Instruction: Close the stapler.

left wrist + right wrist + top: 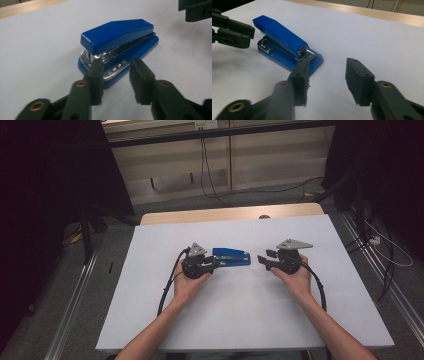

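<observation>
A blue stapler (231,256) with a chrome inner arm lies flat near the middle of the white table (240,320). My left gripper (215,265) sits just left of it, jaws open, tips close to the stapler's (117,42) near end with nothing between the pads. In the left gripper view, my left gripper (116,62) points at that end. My right gripper (261,261) rests a short gap to the right, jaws open and empty. The right gripper view has my right gripper (328,61) facing the stapler's (282,40) other end, the left gripper (234,32) beyond it.
A strip of bare wood (230,214) edges the table's far side. Black curtains (50,180) hang at both sides, and cables (210,175) trail over the floor behind. Each gripper's cable (167,290) runs back along a forearm.
</observation>
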### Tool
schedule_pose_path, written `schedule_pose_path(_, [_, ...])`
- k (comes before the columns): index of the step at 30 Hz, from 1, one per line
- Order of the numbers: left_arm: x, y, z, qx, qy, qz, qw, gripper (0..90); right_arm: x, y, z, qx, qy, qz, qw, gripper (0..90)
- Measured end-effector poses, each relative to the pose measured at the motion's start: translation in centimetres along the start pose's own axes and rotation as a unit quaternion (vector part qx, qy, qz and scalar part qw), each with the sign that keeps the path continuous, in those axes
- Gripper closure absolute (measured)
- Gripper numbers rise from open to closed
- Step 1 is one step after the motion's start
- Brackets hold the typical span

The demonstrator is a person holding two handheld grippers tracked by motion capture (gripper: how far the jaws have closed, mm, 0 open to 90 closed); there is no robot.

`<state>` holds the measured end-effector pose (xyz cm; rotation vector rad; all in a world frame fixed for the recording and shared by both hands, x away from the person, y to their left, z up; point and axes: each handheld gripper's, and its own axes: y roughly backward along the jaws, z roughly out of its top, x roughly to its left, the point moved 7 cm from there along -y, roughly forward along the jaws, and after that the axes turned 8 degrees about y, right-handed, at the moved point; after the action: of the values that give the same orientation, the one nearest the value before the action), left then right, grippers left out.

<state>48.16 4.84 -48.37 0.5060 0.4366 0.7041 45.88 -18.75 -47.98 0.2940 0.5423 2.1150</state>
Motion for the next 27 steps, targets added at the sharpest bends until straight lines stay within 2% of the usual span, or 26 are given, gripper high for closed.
schedule_pose_path(1, [0.2,0.0,-0.1,0.003,0.0,0.005,1.0,54.2,0.0,0.0,0.0,0.001,-0.001,0.001,1.0,46.3])
schedule_pose_path(3, [0.4,0.1,-0.3,0.005,0.005,0.008,0.9999,53.4,0.1,0.1,-0.1,0.0,-0.002,0.009,1.0,40.2])
schedule_pose_path(6, [0.5,0.3,-0.2,-0.004,0.019,0.009,0.9998,46.1,0.1,0.2,0.0,-0.002,-0.003,0.003,1.0,33.2])
schedule_pose_path(8, [0.6,0.4,0.0,-0.007,0.019,0.011,0.9997,40.0,0.0,0.4,0.2,-0.007,-0.001,-0.002,1.0,30.3])
schedule_pose_path(9, [0.6,0.4,0.0,-0.008,0.018,0.012,0.9997,36.4,-0.1,0.5,0.3,-0.009,0.0,-0.013,0.9999,26.4])
schedule_pose_path(11, [0.6,0.5,0.1,-0.014,0.014,0.013,0.9997,29.7,-0.3,0.7,0.4,-0.012,-0.003,-0.019,0.9997,22.8])
schedule_pose_path(16, [0.6,0.6,0.2,-0.016,-0.003,0.027,0.9995,13.0,-0.2,0.9,0.6,-0.019,-0.01,-0.021,0.9996,9.4])
schedule_pose_path(18, [0.5,0.7,0.3,-0.018,-0.008,0.03,0.9994,9.4,-0.2,0.9,0.6,-0.018,-0.009,-0.027,0.9994,8.8])
schedule_pose_path(22, [0.3,1.3,0.2,-0.017,-0.019,0.034,0.9991,5.1,0.0,1.4,1.0,-0.038,-0.003,-0.043,0.9984,7.3])
schedule_pose_path(25, [0.1,1.9,0.2,-0.03,-0.007,0.019,0.9993,5.1,0.5,1.7,1.2,-0.049,-0.006,-0.034,0.9982,4.1])
schedule_pose_path(27, [0.1,2.5,0.2,-0.035,-0.005,0.014,0.9993,5.0,0.8,1.9,1.3,-0.053,0.001,-0.029,0.9981,3.4])
